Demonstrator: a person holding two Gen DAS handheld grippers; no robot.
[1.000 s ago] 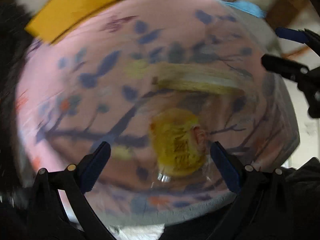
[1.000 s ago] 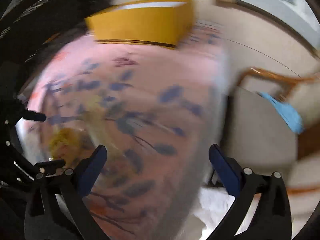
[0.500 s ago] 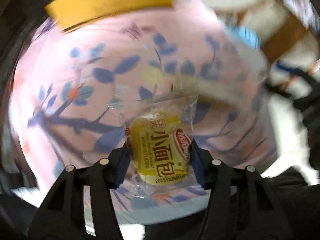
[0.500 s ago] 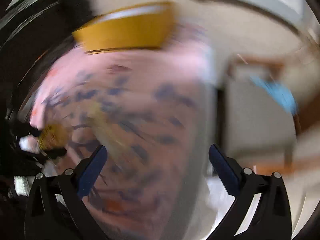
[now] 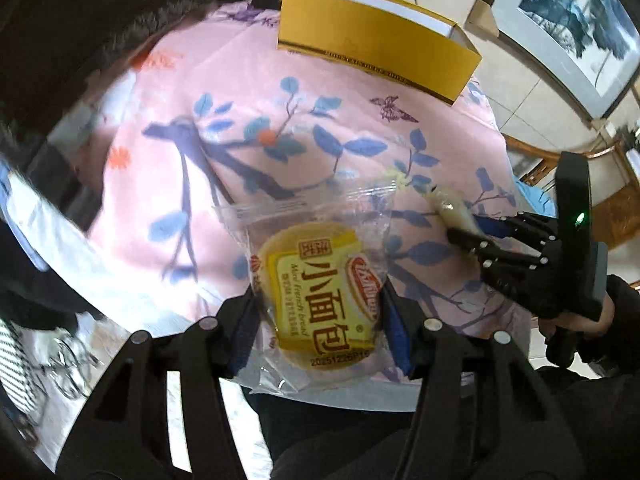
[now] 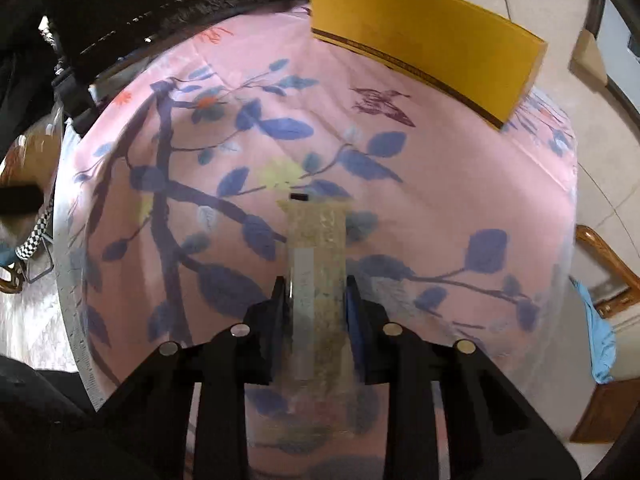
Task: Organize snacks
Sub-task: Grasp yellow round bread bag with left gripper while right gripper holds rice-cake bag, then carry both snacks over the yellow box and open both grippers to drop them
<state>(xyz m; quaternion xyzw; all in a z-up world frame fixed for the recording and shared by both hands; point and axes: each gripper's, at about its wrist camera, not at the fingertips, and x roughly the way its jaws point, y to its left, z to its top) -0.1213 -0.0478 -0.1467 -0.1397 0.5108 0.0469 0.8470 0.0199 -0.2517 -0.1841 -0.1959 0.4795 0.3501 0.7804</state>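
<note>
- Left gripper point(image 5: 320, 312): pads pinch the yellow bread packet point(image 5: 320, 300) above the pink cloth point(image 5: 240, 100).
- Right gripper point(image 6: 316, 300): jaws, just closing, clamp the clear snack stick point(image 6: 318, 264).

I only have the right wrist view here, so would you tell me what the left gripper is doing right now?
Observer: The left gripper is shut on a mini bread packet, a round yellow bun in a clear wrapper.
Operator: Thank you. From my side the yellow box looks like a plain wall; is it open?
Observer: Yes, the yellow box is open at the top, with a white lining inside.
Operator: Does the right gripper's snack bar look gripped from there?
Observer: The right gripper has its jaws, which have just been closing, shut on the snack bar, whose pale tip pokes out beyond them.
</note>
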